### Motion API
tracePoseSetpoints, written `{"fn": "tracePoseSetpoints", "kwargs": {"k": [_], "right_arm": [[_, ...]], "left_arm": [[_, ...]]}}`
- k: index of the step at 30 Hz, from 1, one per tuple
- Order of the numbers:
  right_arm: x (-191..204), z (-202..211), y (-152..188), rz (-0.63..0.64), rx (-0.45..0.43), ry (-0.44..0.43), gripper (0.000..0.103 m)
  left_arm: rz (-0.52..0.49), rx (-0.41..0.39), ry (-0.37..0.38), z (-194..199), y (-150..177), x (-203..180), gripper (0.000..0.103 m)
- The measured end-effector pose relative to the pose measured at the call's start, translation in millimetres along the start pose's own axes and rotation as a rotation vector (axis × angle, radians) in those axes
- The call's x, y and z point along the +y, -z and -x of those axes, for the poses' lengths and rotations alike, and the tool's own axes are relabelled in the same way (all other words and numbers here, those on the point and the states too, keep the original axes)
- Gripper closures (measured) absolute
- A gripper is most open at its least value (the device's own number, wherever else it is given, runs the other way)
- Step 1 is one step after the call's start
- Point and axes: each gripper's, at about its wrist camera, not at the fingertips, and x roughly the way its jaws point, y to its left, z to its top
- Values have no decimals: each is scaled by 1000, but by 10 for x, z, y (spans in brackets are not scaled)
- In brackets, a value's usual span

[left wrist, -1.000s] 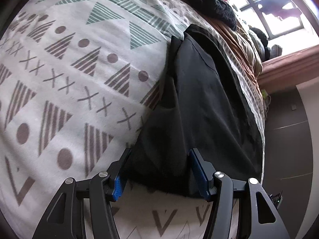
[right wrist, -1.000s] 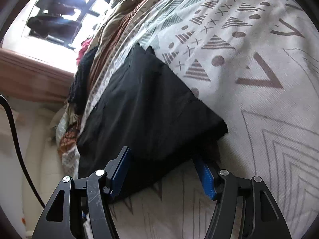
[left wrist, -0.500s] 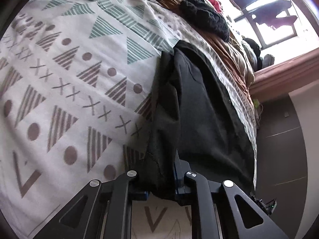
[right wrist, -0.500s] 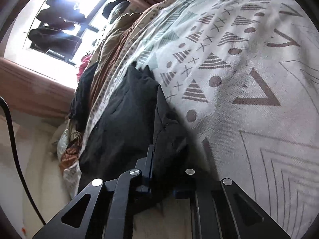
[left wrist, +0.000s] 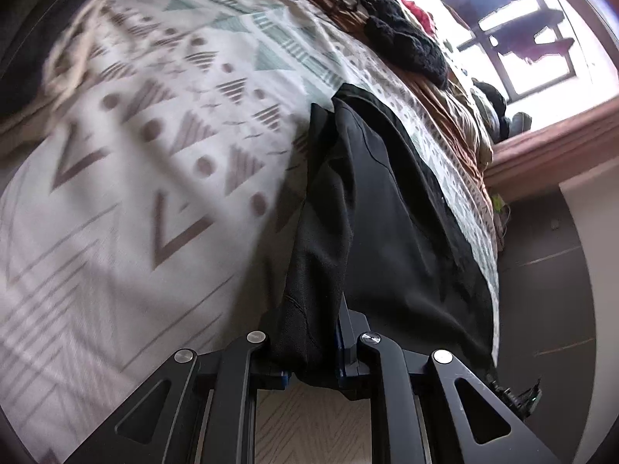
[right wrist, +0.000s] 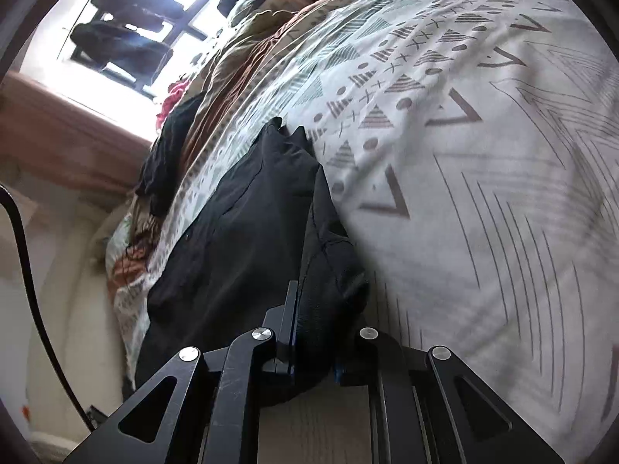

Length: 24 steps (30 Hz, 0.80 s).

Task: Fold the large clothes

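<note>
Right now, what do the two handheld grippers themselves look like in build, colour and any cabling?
Both the left gripper and right gripper are black linkage frames with triangular cut-outs, silver round pivot bolts and blue finger pads. The right frame is visibly scuffed. A black cable curves past its left edge. No sleeves or hands show.

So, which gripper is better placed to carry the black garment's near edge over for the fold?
Neither clearly: left gripper and right gripper both clamp bunched corners of the black fabric garment on the patterned white bedspread.
</note>
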Motion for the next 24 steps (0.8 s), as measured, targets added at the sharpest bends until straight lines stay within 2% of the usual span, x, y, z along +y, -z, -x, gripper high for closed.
{"fn": "tracePoseSetpoints", "kwargs": {"k": [7, 14, 16, 17, 18, 21, 24], "right_arm": [[-10, 179, 245, 11, 9, 1, 90], [35, 276, 479, 79, 45, 59, 90], [7, 287, 526, 75, 69, 79, 87], [-21, 309, 545, 67, 80, 100, 82], [-48, 351, 554, 60, 82, 127, 74], [-54, 540, 566, 80, 55, 204, 66], [94, 823, 605, 168, 3, 271, 60]], "left_arm": [[27, -8, 10, 223, 212, 166, 87], [28, -15, 4, 434, 440, 362, 87], [27, -12, 3, 459, 481, 389, 87], [27, -9, 6, 464, 497, 403, 87], [26, -8, 10, 473, 518, 419, 87], [18, -10, 10, 466, 541, 433, 87], [23, -7, 19, 444, 544, 454, 86]]}}
